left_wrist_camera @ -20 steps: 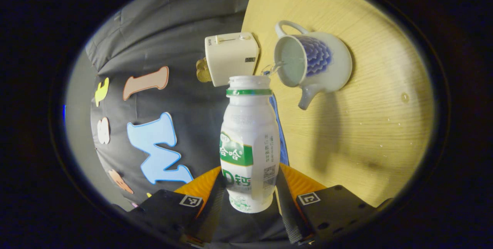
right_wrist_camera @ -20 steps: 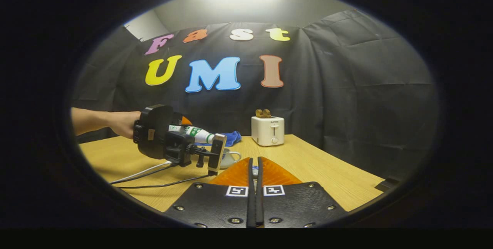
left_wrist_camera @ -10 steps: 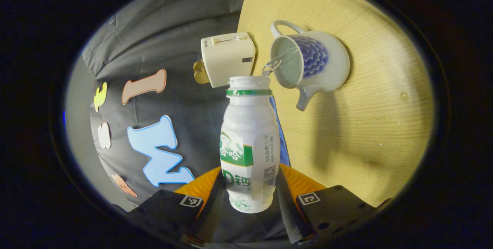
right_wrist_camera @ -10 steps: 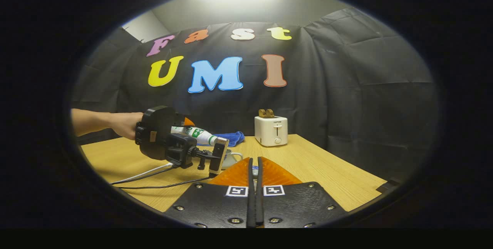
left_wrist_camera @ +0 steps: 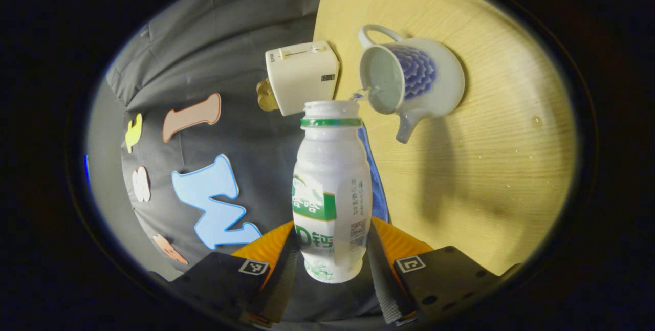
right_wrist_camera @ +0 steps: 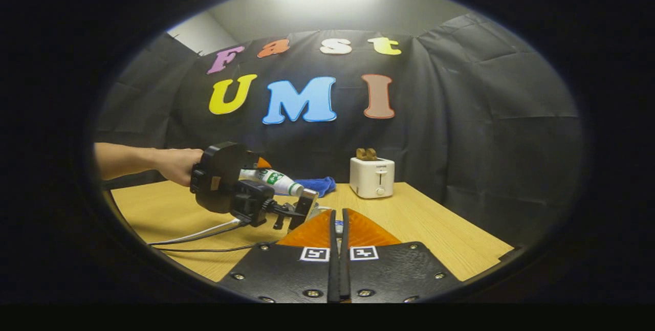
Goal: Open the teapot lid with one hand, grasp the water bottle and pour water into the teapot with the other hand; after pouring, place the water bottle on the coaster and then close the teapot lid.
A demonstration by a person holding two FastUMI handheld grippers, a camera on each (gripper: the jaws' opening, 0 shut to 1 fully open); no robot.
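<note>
I am gripping the water bottle in the left gripper, its neck pointing to twelve o'clock; teapot mouth at one o'clock.

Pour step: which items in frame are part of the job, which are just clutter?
Job: water bottle held in left claw; teapot, lid off; right claw, shut.
Clutter: toaster; blue cloth; cables; table.

We hold the left gripper tipped over on its side, its jaws pressed on both flanks of the water bottle; our hand grips it from behind, forearm level; the right gripper points forward, jaws nearly together.
</note>
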